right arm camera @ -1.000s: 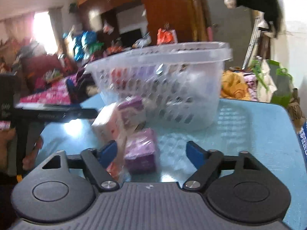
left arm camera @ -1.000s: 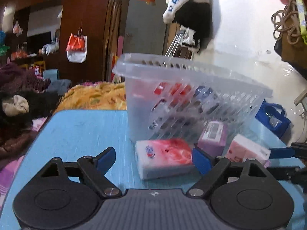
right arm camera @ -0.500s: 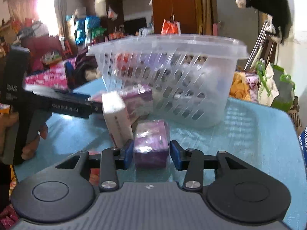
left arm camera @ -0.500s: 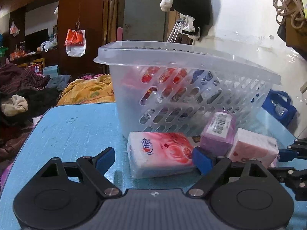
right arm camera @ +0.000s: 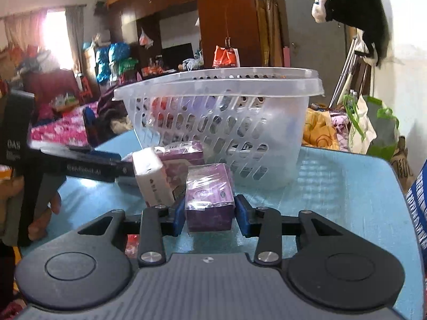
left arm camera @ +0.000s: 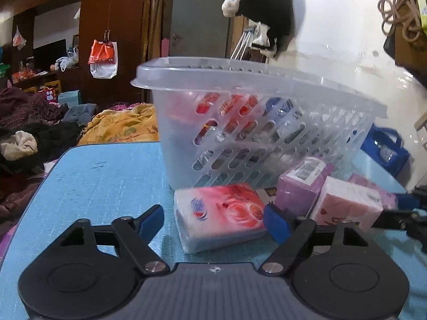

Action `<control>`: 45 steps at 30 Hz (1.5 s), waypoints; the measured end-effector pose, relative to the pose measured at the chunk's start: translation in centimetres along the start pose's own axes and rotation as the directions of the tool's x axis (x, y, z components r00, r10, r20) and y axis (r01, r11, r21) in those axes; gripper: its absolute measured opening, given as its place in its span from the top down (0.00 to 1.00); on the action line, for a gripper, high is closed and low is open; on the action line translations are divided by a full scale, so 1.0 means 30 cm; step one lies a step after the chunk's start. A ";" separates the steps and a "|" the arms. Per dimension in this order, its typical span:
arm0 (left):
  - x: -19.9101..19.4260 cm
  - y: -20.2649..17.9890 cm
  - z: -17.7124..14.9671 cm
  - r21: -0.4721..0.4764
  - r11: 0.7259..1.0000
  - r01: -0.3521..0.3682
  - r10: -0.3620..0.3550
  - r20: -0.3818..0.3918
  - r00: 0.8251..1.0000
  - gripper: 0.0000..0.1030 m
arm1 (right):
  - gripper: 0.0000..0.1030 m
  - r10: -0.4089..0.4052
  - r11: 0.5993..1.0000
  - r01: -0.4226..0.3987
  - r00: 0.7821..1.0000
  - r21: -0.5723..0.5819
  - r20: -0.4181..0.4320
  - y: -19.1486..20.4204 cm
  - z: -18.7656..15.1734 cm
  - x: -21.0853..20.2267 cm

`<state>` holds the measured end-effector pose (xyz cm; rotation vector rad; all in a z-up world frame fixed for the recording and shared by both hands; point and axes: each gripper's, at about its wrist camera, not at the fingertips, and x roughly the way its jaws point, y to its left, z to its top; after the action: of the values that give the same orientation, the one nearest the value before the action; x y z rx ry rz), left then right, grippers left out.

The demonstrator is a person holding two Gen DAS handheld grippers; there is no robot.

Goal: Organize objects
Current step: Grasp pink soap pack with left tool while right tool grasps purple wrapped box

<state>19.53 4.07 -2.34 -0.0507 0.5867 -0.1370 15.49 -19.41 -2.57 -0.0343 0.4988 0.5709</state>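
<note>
Blue bench, clear slotted plastic basket (right arm camera: 218, 122) behind: right tongs (right arm camera: 209, 213) just closed, gripping purple wrapped pack (right arm camera: 208, 197) centre frame; left tongs (left arm camera: 213, 221) open around pink soap pack (left arm camera: 218, 213).

Background only. A red-and-white plastic bag (left arm camera: 103, 59) hangs from the dark brown wooden wardrobe (left arm camera: 112, 26). A rumpled yellow patterned blanket (left arm camera: 122, 126) lies beyond the light blue counter (left arm camera: 101, 176). A black-and-white garment (right arm camera: 352, 8) hangs on the white wall (left arm camera: 341, 21).
</note>
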 end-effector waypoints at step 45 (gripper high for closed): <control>-0.042 0.008 -0.031 -0.026 0.999 0.032 -0.032 -0.018 0.999 0.37 | 0.58 0.003 1.000 -0.005 0.999 0.029 0.047 -0.018 -0.011 -0.029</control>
<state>18.00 4.48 -2.46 -0.0840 0.6060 -0.1613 15.00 -20.36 -2.50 0.0079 0.4610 0.5670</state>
